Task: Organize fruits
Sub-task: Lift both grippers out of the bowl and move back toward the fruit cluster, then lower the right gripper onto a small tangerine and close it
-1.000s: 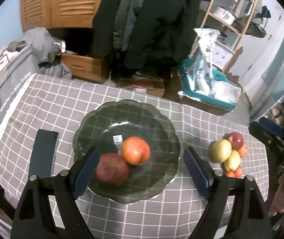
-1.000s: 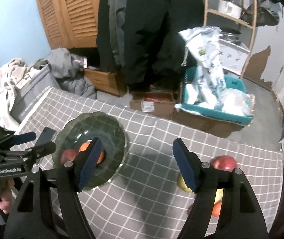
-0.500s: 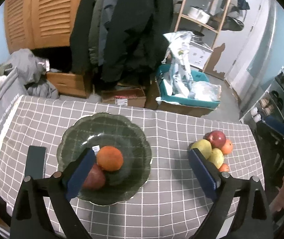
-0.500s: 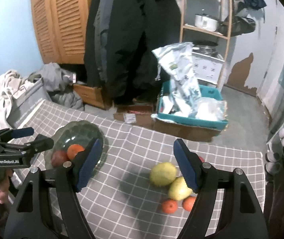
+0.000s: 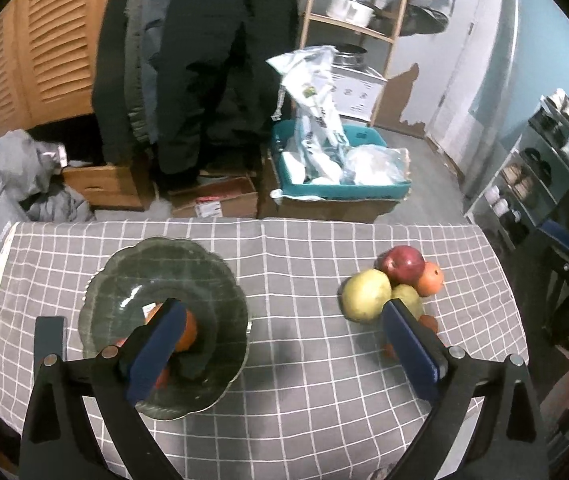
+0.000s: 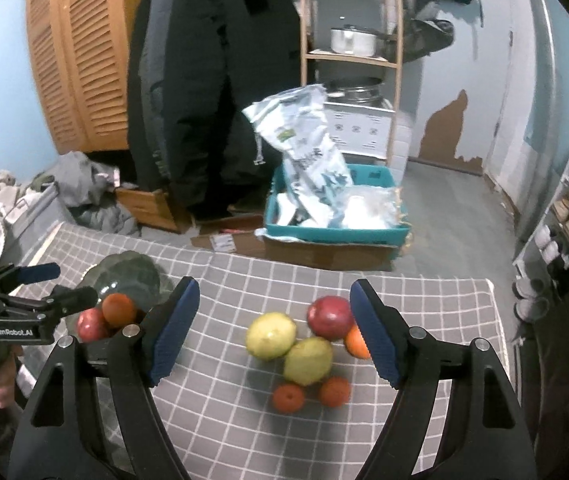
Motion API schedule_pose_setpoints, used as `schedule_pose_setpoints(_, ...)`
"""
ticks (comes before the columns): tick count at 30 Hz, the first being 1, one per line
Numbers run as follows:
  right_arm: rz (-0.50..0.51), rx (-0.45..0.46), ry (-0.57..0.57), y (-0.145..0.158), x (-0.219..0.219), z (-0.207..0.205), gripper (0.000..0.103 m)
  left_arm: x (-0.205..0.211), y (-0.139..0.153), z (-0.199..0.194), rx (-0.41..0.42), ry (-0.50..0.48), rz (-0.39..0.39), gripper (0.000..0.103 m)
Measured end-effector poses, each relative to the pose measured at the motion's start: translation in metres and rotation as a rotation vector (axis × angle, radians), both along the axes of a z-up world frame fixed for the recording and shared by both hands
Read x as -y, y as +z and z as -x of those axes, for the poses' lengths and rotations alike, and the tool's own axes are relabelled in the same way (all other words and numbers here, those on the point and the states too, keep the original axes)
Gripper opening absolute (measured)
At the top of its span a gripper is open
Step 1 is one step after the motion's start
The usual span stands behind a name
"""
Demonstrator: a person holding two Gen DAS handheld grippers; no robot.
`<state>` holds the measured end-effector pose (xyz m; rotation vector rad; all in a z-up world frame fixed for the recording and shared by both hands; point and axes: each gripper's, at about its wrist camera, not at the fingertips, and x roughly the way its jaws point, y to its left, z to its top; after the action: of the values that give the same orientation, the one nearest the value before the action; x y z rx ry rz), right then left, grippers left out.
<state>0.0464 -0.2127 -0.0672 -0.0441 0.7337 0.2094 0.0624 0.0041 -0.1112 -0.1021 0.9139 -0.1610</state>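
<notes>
A dark green scalloped plate (image 5: 172, 264) sits on the left of the grey checked tablecloth and holds an orange (image 6: 118, 309) and a red apple (image 6: 90, 325). A fruit pile lies on the right: a red apple (image 6: 330, 316), two yellow-green fruits (image 6: 270, 335), and several small oranges (image 6: 288, 397). My left gripper (image 5: 280, 354) is open and empty above the table's middle. My right gripper (image 6: 274, 338) is open and empty, raised above the fruit pile. The left gripper also shows in the right wrist view (image 6: 50, 286).
The table's far edge (image 5: 244, 222) drops to a floor with cardboard boxes (image 5: 214, 202), a teal bin of bags (image 5: 340, 172), and hanging coats (image 5: 204, 60). A wooden shelf (image 6: 348, 20) stands behind. A dark flat object (image 5: 49, 338) lies left of the plate.
Both grippers rose and pulled back from the table. The left drew away from the plate toward the middle. The right swung right, bringing the fruit pile between its fingers.
</notes>
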Motion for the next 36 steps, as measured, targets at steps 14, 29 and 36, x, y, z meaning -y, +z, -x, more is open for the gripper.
schedule_pose_setpoints(14, -0.009, -0.043, -0.096, -0.019, 0.053, 0.004, 0.078, 0.050, -0.008, -0.011, -0.024, -0.091, -0.019, 0.099)
schedule_pose_setpoints(29, -0.001, -0.183, -0.139, -0.070, 0.074, -0.012, 0.078, 0.078, -0.055, -0.030, -0.123, -0.119, -0.078, 0.099)
schedule_pose_setpoints(36, 0.017, -0.269, -0.147, -0.098, 0.074, -0.019, 0.078, 0.083, -0.075, -0.037, -0.158, -0.114, -0.105, 0.099)
